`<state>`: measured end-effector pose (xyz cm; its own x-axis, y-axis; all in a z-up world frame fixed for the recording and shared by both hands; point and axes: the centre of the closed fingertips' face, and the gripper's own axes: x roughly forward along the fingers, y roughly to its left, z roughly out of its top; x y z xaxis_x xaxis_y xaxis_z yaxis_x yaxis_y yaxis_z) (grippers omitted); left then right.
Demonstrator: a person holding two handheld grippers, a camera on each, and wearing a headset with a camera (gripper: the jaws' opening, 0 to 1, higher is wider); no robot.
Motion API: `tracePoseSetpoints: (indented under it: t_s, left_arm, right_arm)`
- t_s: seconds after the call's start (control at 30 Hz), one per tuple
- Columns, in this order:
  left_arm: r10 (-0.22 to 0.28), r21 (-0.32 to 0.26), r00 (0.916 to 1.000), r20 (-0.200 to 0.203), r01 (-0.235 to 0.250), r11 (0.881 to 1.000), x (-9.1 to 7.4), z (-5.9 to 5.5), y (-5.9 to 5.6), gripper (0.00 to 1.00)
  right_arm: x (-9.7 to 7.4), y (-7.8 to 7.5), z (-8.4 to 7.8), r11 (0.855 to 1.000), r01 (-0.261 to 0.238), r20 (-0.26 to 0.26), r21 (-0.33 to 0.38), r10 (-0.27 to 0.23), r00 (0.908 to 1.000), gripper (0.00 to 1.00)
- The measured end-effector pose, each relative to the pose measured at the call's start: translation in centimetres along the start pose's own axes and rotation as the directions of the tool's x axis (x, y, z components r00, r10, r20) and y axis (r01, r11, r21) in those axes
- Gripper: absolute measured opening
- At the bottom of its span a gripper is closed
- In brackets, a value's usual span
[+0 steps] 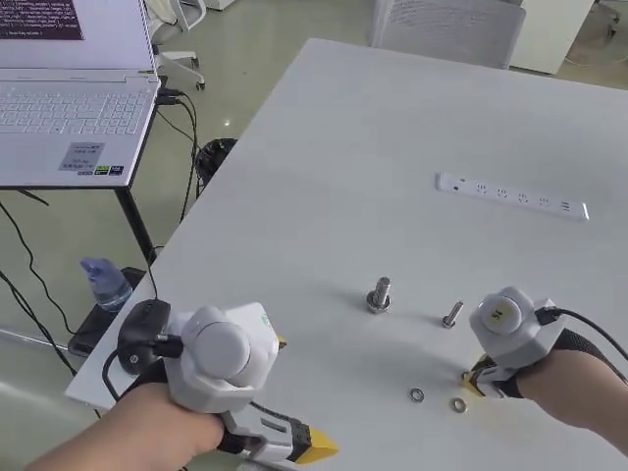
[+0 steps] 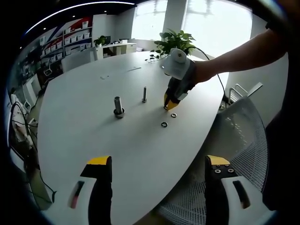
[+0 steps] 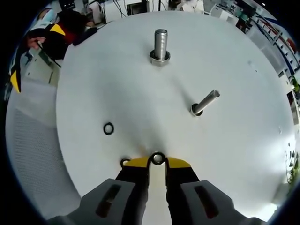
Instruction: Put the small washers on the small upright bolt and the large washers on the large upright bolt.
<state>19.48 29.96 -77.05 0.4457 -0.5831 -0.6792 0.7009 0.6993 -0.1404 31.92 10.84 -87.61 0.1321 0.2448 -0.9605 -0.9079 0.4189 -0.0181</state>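
Observation:
The large bolt stands upright on the white table, with the small bolt upright to its right. My right gripper has its tips down on the table, shut on a washer pinched between them. Two more washers lie flat close by; one is just beside a finger, the other further left. My left gripper hovers open at the table's near edge, holding nothing.
A white power strip lies at the back right of the table. To the left, a laptop sits on a desk and a water bottle on the floor. A mesh chair stands by the table edge.

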Motion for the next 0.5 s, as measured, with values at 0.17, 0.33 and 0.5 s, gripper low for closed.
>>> tracePoseSetpoints:
  t_s: [0.17,0.33,0.5]
  left_arm:
    - [0.001,-0.001,1.0,0.004,-0.001,1.0,-0.01,0.09,0.1,0.81]
    - [0.0,-0.002,1.0,-0.001,0.0,1.0,0.01,-0.15,-0.02,0.81]
    - [-0.002,-0.003,1.0,-0.004,0.002,1.0,0.01,-0.27,-0.17,0.8]
  right_arm:
    - [-0.05,0.05,0.03,1.0,0.001,-0.011,-0.001,-0.001,0.9999,0.13]
    - [-0.05,0.12,0.01,1.0,0.001,-0.012,0.004,-0.001,0.9999,0.13]
    - [-0.04,0.12,0.02,1.0,0.001,-0.008,0.006,0.0,1.0,0.12]
